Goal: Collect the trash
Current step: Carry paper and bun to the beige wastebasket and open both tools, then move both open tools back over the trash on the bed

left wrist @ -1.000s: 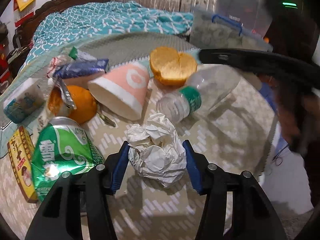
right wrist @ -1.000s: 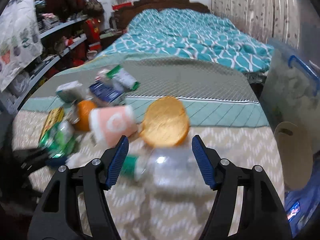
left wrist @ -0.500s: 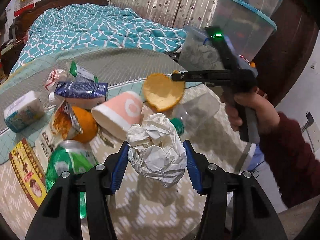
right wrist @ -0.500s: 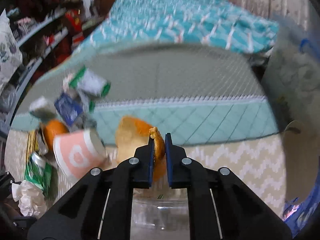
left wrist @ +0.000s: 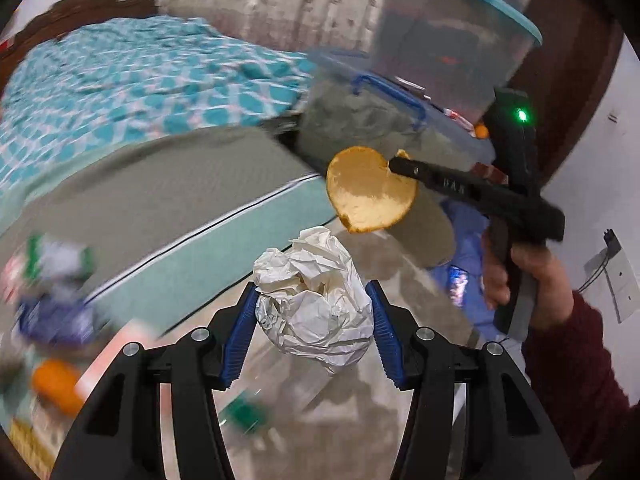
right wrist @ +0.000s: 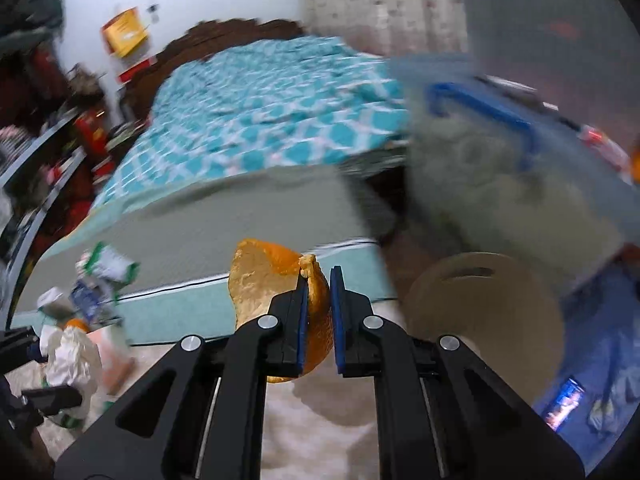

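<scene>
My left gripper point(left wrist: 310, 328) is shut on a crumpled white paper ball point(left wrist: 316, 304) and holds it in the air above the mat. My right gripper point(right wrist: 318, 312) is shut on the rim of a hollow orange peel half point(right wrist: 260, 280), also lifted. From the left wrist view the right gripper point(left wrist: 394, 165) shows at right, holding the peel point(left wrist: 368, 196) out over the bed's edge. The paper ball also shows at the left edge of the right wrist view point(right wrist: 72, 360).
Blurred trash lies at lower left: a blue packet point(left wrist: 56, 316), an orange point(left wrist: 56, 384), a pink paper cup point(left wrist: 120, 352), a bottle's green label point(left wrist: 246, 414). Clear storage bins point(left wrist: 384, 120) stand at right. A tan lid with a slot point(right wrist: 480, 312) and blue bag point(right wrist: 580, 360) sit below them.
Both grippers have risen and swung right with their loads. The peel is now off the mat in the air. The trash pile has slid to the lower left of both views.
</scene>
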Demonstrator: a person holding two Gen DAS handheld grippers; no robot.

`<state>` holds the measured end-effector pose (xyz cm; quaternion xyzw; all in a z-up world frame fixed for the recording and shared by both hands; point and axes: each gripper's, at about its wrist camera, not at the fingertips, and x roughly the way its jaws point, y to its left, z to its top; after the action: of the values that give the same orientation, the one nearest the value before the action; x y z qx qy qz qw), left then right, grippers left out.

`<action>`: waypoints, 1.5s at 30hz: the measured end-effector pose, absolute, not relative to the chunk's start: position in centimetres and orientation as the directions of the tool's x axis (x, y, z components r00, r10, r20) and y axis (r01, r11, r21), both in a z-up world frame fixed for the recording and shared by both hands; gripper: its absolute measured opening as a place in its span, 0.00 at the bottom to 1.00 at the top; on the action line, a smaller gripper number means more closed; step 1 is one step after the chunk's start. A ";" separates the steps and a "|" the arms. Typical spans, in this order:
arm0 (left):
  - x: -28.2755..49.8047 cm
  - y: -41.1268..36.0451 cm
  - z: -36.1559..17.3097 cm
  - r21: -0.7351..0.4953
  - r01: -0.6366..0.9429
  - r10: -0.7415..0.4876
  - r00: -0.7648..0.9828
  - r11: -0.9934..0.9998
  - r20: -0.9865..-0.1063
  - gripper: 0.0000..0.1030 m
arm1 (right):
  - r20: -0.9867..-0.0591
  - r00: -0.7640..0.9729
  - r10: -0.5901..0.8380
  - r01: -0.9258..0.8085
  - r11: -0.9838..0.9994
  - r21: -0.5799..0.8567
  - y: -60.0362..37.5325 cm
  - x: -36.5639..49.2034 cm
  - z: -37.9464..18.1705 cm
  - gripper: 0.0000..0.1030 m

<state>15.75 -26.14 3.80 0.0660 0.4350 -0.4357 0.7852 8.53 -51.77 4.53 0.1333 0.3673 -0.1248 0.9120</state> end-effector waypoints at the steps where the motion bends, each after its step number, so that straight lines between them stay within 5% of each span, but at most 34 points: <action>1: 16.0 -28.7 3.9 -0.281 0.760 -0.636 0.216 0.585 -0.741 0.50 | -0.705 0.694 -0.150 0.353 0.923 0.152 -53.4 7.7 4.4 0.12; 12: 16.6 -47.6 -0.9 -0.314 0.819 -0.609 0.054 0.480 -0.791 0.54 | -0.767 0.606 -0.210 0.515 0.839 0.177 -64.3 1.9 -1.2 0.13; 15: 16.8 -50.3 -2.4 -0.322 0.802 -0.586 0.042 0.502 -0.809 0.77 | -0.782 0.593 -0.194 0.535 0.820 0.202 -65.3 1.4 -2.6 0.18; 16: 17.0 -50.7 -2.7 -0.327 0.794 -0.585 0.044 0.513 -0.810 0.82 | -0.778 0.600 -0.185 0.536 0.815 0.220 -65.5 1.2 -2.9 0.26; 17: 17.2 -51.2 -3.0 -0.336 0.782 -0.585 0.045 0.524 -0.810 0.82 | -0.765 0.612 -0.201 0.553 0.800 0.232 -65.9 0.6 -2.8 0.48; 19: 17.5 -51.0 -2.7 -0.347 0.771 -0.589 0.044 0.533 -0.807 0.82 | -0.722 0.640 -0.264 0.575 0.787 0.222 -65.6 0.0 -2.3 0.74; 20: 17.6 -50.7 -2.5 -0.356 0.766 -0.594 0.042 0.536 -0.804 0.82 | -0.711 0.645 -0.280 0.578 0.788 0.214 -65.5 -0.3 -1.9 0.73; 27: 15.9 -40.4 2.6 -0.443 0.768 -0.710 0.021 0.462 -0.703 0.82 | -0.620 0.760 -0.195 0.463 0.832 0.306 -60.2 -1.4 1.5 0.70; 32: 15.1 -26.4 4.5 -0.370 0.755 -0.700 0.160 0.541 -0.697 0.82 | -0.594 0.805 -0.013 0.285 0.886 0.366 -52.8 -0.7 1.6 0.68; 36: 17.0 -15.5 5.0 -0.308 0.619 -0.599 0.338 0.722 -0.726 0.81 | -0.604 0.791 0.099 0.138 0.933 0.333 -45.6 1.2 1.4 0.67; 45: 16.4 1.7 3.4 -0.434 0.319 -0.539 0.473 0.842 -0.697 0.76 | -0.652 0.702 0.286 -0.118 0.950 0.289 -31.0 5.1 0.8 0.67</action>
<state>16.38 1.74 3.36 -0.1229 0.4466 -0.2526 0.8495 5.14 -30.97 0.75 0.1135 0.3699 0.1104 0.9155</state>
